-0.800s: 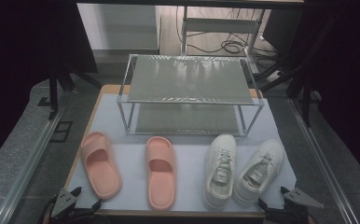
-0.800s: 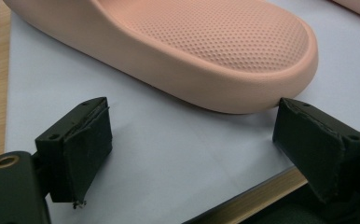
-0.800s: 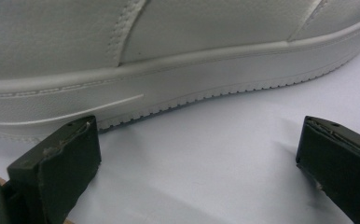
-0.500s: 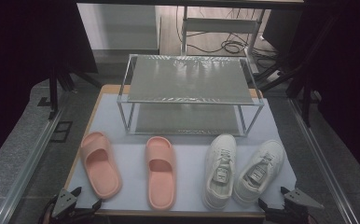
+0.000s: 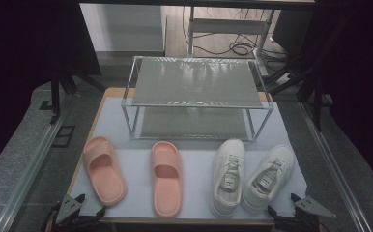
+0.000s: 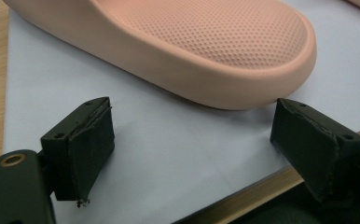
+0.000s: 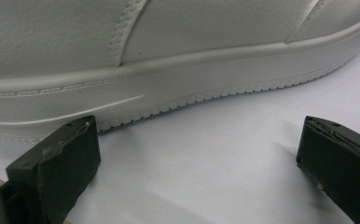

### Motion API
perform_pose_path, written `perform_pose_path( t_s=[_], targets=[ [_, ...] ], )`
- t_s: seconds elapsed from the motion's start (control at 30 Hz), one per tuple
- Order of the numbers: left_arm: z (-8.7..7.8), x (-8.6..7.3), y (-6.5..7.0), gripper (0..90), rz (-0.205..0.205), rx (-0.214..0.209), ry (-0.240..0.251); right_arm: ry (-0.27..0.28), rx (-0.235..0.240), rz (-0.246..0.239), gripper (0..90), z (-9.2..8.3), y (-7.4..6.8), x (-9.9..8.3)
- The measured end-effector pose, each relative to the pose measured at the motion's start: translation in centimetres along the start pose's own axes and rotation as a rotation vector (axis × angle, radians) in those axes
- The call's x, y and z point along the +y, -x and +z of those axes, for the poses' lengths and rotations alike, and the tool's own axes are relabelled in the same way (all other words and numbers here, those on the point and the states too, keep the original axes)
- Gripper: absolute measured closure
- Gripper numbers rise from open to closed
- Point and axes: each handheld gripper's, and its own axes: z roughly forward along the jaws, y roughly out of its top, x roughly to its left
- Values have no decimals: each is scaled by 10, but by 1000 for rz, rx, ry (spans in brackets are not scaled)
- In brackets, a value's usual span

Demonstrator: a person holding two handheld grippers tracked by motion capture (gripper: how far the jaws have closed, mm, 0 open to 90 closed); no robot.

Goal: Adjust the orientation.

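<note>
Near table edge | left tongs (image 6: 192,149) apart by slide's dimpled heel (image 6: 225,42) | right tongs (image 7: 197,172) apart by sneaker's ribbed sole (image 7: 178,88)

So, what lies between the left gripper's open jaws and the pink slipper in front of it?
Nothing but bare white mat. In the left gripper view, the left gripper stands just short of the pink slipper, without touching it.

The high view is looking forward and down over the whole tabletop (image 5: 126,108). The left gripper view is sitting low, close behind the pink slide (image 6: 178,46) (image 5: 103,169); the right gripper view is hugging the white sneaker (image 7: 169,60) (image 5: 267,176).
</note>
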Motion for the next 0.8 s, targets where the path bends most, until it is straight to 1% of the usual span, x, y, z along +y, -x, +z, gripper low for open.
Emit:
perform_pose_path(
  t_s=[0.1, 0.13, 0.27, 0.37, 0.4, 0.47, 0.5, 0.7, 0.8],
  targets=[
    [-2, 2, 1, 145, -1, -7, -9, 5, -1, 1, 0, 0, 0, -1],
    [-4, 4, 2, 145, 8, -8, -9, 13, -3, 1, 0, 0, 0, -1],
    [-9, 8, 6, 145, 18, -3, 4, 19, -4, 2, 0, 0, 0, -2],
    [-14, 12, 8, 147, 9, 1, 26, 19, -5, 2, 0, 0, 0, -2],
    [-15, 14, 8, 148, 6, -2, 38, 19, -5, 2, 0, 0, 0, -2],
    [-17, 15, 8, 154, 2, -6, 43, 19, -5, 3, 0, 0, -1, -2],
    [-18, 18, 8, 157, -4, -19, 53, 20, -5, 2, 0, 0, 0, -2],
    [-19, 27, 8, 163, 1, -24, 51, 21, -6, 2, 0, 0, 0, -2],
    [-19, 31, 8, 172, -6, -20, 54, 21, -6, 2, 0, 0, -1, -2]
  ],
)
